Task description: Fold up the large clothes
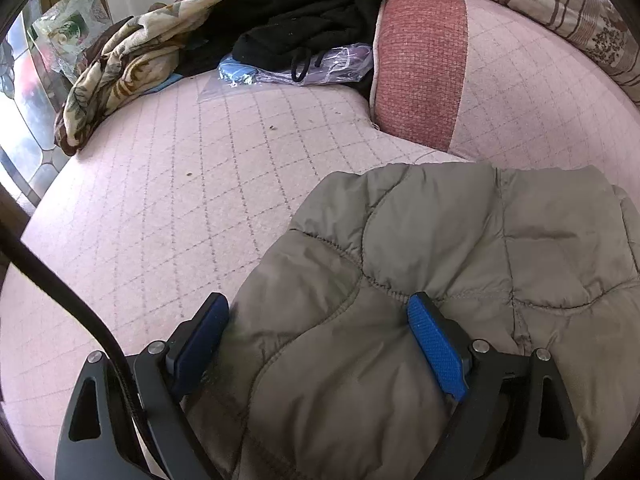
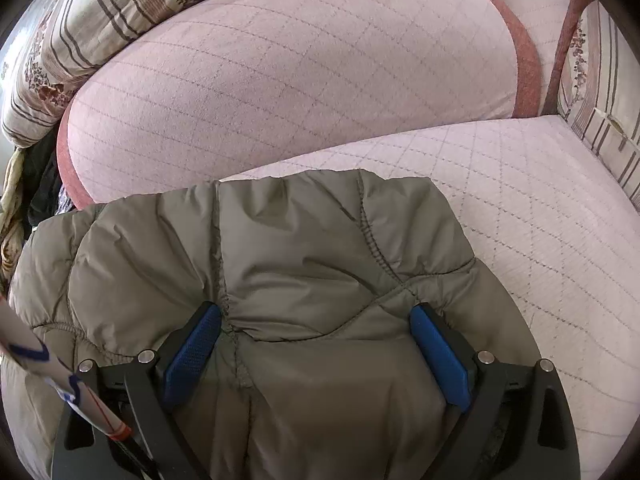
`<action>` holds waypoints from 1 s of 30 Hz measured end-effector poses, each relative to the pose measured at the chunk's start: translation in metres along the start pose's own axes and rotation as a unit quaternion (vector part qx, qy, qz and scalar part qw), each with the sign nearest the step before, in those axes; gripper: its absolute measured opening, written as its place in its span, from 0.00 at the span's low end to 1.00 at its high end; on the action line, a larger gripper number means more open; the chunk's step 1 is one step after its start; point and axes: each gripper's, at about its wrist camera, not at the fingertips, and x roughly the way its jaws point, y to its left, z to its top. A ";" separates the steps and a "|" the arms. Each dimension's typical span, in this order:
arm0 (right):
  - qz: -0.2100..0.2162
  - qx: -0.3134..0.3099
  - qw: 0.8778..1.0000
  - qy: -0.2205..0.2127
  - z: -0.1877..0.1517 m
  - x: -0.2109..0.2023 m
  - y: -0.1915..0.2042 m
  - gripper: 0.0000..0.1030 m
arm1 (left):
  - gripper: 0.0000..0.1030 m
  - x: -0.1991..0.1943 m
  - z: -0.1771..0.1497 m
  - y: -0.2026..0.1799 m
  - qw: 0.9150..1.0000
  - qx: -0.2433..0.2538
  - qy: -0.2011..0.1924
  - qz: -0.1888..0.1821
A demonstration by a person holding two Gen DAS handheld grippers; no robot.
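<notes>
A grey-green quilted puffer jacket (image 1: 460, 248) lies folded on a pink quilted sofa seat (image 1: 160, 200). My left gripper (image 1: 318, 312) hovers low over the jacket's left edge with its jaws wide apart. One blue pad stands beside the edge and the other over the fabric, and neither pinches it. In the right wrist view the same jacket (image 2: 300, 248) fills the lower half. My right gripper (image 2: 316, 320) stands open over it. Padded cloth bulges between the blue pads (image 2: 438, 356) without being squeezed.
A pink back cushion (image 2: 280, 68) with a red edge rises behind the jacket. Striped floral pillows (image 2: 92, 12) lie above it. A patterned blanket (image 1: 128, 60), black clothes (image 1: 304, 20) and a plastic bag (image 1: 288, 68) are piled at the seat's far left. Bare seat (image 2: 540, 208) lies right of the jacket.
</notes>
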 end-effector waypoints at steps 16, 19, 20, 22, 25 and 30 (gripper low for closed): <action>0.037 0.036 0.998 0.029 -0.039 -0.116 -0.073 0.95 | 0.87 -0.102 -0.042 0.100 0.988 -0.063 0.032 -0.136; 0.040 0.070 0.996 0.042 -0.058 -0.111 -0.112 0.95 | 0.87 -0.085 -0.054 0.123 0.979 -0.086 0.054 -0.177; 0.048 0.082 0.994 0.049 -0.064 -0.107 -0.121 0.95 | 0.87 -0.079 -0.057 0.127 0.975 -0.088 0.062 -0.195; 0.088 0.120 0.986 0.073 -0.076 -0.092 -0.142 0.95 | 0.87 -0.065 -0.065 0.129 0.964 -0.089 0.083 -0.237; 0.148 0.157 0.971 0.101 -0.088 -0.069 -0.153 0.98 | 0.87 -0.038 -0.078 0.126 0.939 -0.097 0.125 -0.305; 0.225 0.164 0.954 0.111 -0.094 -0.045 -0.146 1.00 | 0.95 -0.015 -0.089 0.118 0.916 -0.108 0.144 -0.360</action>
